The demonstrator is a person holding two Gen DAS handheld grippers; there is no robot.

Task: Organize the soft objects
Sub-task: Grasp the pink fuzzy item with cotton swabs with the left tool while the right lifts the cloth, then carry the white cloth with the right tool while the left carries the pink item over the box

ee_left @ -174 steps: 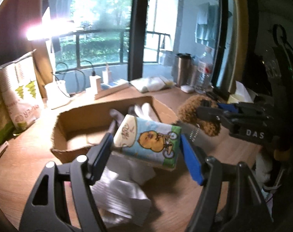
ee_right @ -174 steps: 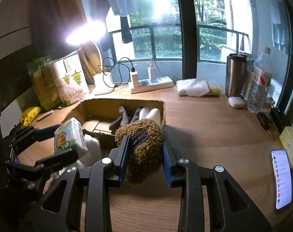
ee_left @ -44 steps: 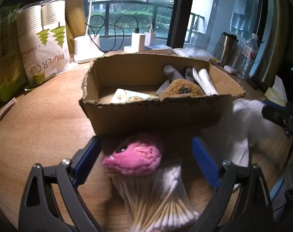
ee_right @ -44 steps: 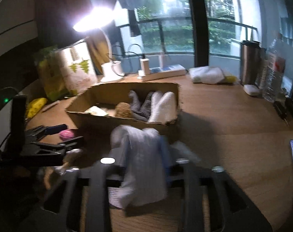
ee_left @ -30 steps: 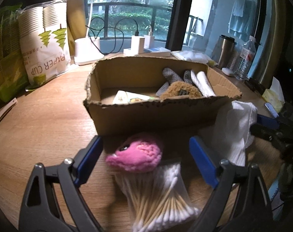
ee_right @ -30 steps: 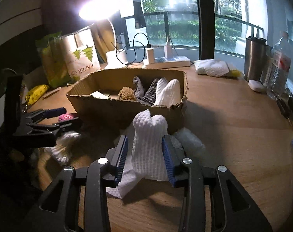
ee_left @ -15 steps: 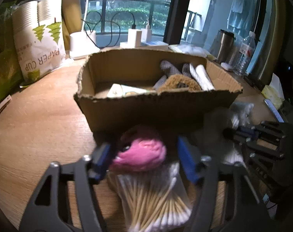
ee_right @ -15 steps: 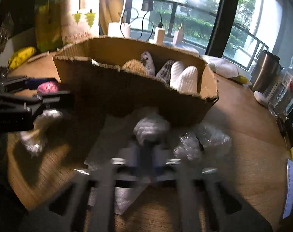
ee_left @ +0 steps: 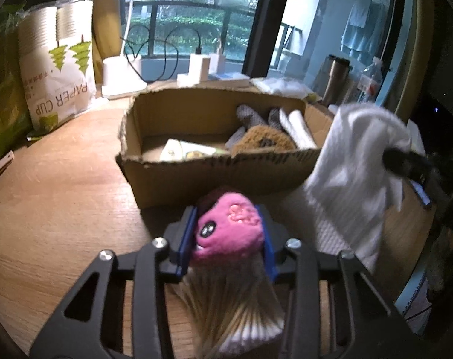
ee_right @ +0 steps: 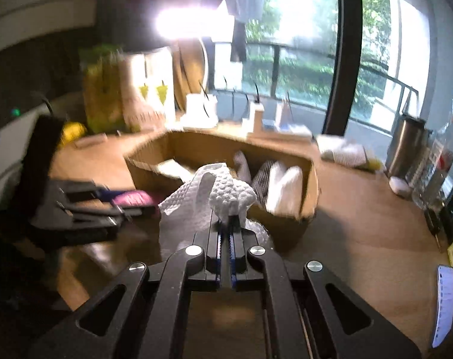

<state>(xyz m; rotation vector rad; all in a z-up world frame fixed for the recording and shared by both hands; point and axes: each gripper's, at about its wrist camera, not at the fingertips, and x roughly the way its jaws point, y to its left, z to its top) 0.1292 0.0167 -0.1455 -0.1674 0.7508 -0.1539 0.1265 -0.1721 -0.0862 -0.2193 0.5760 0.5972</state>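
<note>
A pink plush toy [ee_left: 230, 229] sits between the blue pads of my left gripper [ee_left: 226, 209], just in front of the cardboard box [ee_left: 214, 161]. The jaws are closing and both pads press its sides. A pack of cotton swabs [ee_left: 232, 308] lies under the plush. My right gripper [ee_right: 225, 223] is shut on a white textured cloth [ee_right: 223, 191], held up off the table near the box's front wall [ee_right: 286, 221]. In the left wrist view that cloth [ee_left: 355, 161] hangs at the right. The box holds rolled socks [ee_left: 298, 125], a brown plush [ee_left: 265, 139] and a tissue pack [ee_left: 184, 151].
A paper cup bag [ee_left: 59, 68] and green packs stand at the left. Behind the box are a white lamp base [ee_left: 121, 74], chargers and a folded cloth [ee_right: 343, 149]. A steel tumbler [ee_right: 405, 146], a bottle and a phone [ee_right: 443, 302] are on the right.
The left jaws have closed in from wide apart onto the pink plush. The right gripper has shut on the white cloth and lifted it off the table.
</note>
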